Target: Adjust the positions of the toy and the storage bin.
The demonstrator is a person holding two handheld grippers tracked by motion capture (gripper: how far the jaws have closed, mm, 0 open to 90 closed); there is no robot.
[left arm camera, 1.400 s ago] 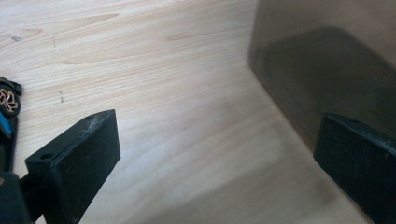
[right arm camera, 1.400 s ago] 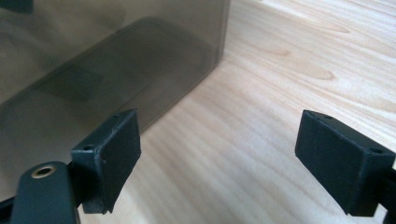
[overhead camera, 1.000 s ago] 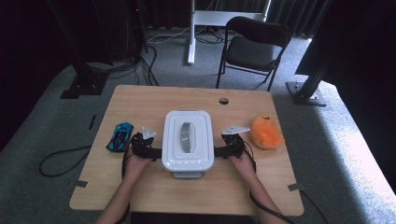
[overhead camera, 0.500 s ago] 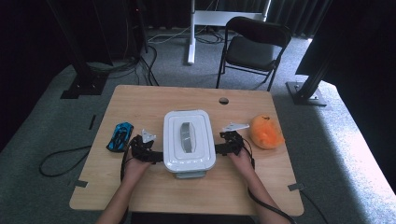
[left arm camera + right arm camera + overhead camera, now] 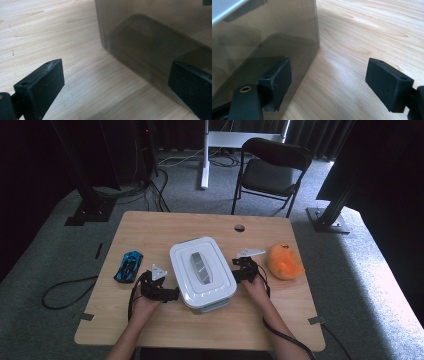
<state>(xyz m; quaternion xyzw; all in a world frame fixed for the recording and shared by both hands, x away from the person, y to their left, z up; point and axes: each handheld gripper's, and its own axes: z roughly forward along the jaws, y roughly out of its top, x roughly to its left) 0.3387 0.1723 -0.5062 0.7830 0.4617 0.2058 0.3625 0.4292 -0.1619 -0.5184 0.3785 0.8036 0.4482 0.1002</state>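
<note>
Two grippers flank the white-lidded, smoky plastic box (image 5: 202, 273) mid-desk, its long axis running near to far: left gripper (image 5: 167, 293) and right gripper (image 5: 238, 270), jaws apart, the right's just narrowing, clamping nothing.

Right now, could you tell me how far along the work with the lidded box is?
Early: the white-lidded grey plastic box sits on the wooden table, lid on. In hand: the left gripper and right gripper flank its sides, jaws open; the right's have just been closing, gripping nothing. Left: probably gripping and moving it.
</note>
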